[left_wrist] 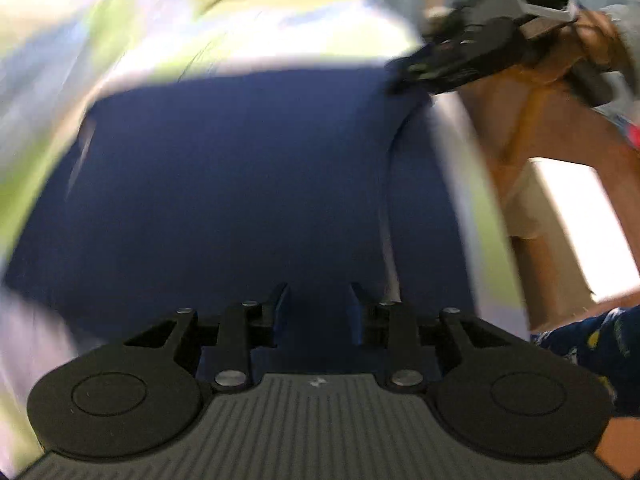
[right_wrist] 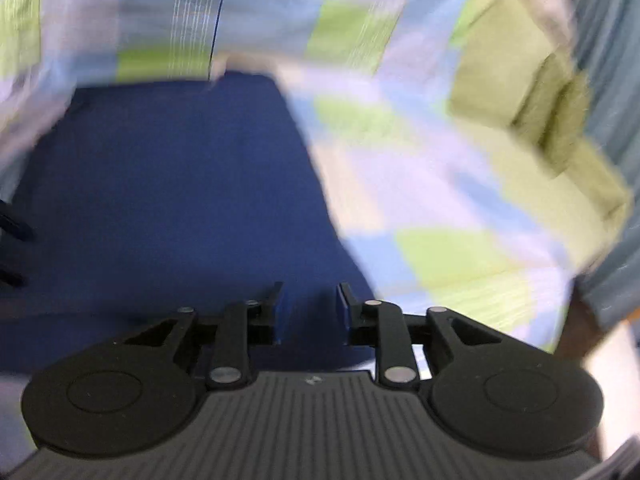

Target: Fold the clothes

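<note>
A navy blue garment [left_wrist: 240, 200] lies flat on a checked bedsheet [left_wrist: 280, 36] and fills the middle of the left wrist view. My left gripper [left_wrist: 319, 304] hovers over its near part, jaws apart, with only cloth showing behind the gap. In the same view my right gripper [left_wrist: 412, 76], held by a hand [left_wrist: 596, 40], reaches the garment's far right corner. From the right wrist, the garment [right_wrist: 180, 200] lies left of centre, and my right gripper [right_wrist: 310, 304] stands open above its near edge with nothing pinched. Both views are motion-blurred.
The green, blue and white checked sheet [right_wrist: 440, 200] spreads to the right, with an olive-green folded cloth or pillow [right_wrist: 540, 120] at its far right. A brown cardboard box [left_wrist: 560, 200] stands right of the bed. A patterned dark sleeve [left_wrist: 592, 340] shows at the lower right.
</note>
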`<state>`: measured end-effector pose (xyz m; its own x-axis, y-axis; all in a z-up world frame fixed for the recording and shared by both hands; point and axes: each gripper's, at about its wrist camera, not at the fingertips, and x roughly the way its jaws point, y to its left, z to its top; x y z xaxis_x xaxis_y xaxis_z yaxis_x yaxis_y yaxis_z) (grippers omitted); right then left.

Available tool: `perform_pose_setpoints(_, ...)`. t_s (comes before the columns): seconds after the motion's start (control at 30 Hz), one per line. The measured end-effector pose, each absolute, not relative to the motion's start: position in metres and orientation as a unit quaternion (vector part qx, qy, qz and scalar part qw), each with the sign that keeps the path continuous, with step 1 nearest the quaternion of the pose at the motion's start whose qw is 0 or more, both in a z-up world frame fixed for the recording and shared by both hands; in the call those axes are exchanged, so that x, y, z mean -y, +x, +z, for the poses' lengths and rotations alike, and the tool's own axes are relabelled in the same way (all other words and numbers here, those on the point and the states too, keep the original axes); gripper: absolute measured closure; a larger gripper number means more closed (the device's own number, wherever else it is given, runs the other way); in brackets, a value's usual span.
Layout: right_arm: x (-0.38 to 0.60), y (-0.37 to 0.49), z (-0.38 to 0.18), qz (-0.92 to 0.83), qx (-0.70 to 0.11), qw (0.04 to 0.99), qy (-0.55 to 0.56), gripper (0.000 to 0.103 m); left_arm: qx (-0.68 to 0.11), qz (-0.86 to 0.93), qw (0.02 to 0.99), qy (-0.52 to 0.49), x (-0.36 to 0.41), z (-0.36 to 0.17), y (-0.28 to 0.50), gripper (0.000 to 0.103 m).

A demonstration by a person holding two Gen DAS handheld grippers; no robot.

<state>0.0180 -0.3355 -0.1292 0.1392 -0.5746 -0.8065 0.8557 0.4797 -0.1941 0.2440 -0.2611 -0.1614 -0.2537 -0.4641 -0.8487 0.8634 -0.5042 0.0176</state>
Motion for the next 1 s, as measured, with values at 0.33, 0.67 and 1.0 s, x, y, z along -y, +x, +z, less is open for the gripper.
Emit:
perform_pose_setpoints(0.33,0.34,-0.026,-0.097,-0.386,-0.4,0.816,0.157,0.08,-0.322,-0.674,0.564,0.352,0.239,-0.13,0.203,0.052)
perform_pose_setpoints(0.67,0.375,-0.02,-0.095,-0.326,-0.42,0.824,0.196,0.074,-0.345,-0.621,0.613,0.347,0.249,-0.097,0.224,0.043)
perform_pose_setpoints(1.0,0.479,0.068,-0.069,-0.287,-0.39,0.86,0.161,0.091,-0.33,-0.639,0.637,0.278,0.367,-0.093,0.279,0.043)
